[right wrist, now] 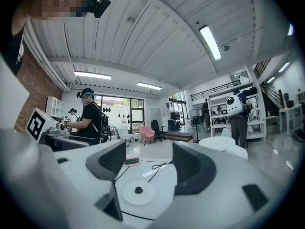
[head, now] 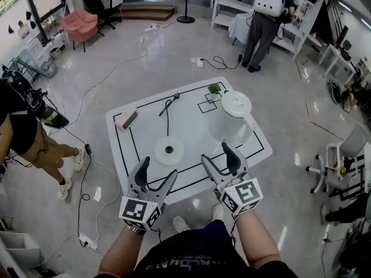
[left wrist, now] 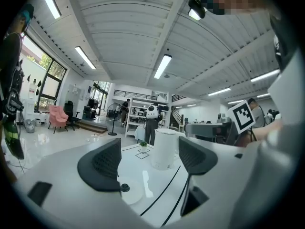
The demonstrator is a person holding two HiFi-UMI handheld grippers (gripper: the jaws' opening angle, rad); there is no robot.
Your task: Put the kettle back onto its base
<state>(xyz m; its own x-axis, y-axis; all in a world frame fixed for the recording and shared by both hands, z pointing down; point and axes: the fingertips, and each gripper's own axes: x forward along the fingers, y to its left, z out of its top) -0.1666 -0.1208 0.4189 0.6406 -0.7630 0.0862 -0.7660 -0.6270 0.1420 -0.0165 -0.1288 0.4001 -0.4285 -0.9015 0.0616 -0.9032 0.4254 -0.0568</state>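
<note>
You haven't started: kettle (head: 232, 117) stands apart from its bare base (head: 169, 150), your left gripper (head: 157, 169) and right gripper (head: 217, 154) both gape empty; grab, lift and seat all remain.

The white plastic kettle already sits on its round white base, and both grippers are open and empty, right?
Not quite. The head view shows the white plastic kettle standing apart from its round white base, to its right. The left gripper and right gripper are indeed open and empty.
</note>
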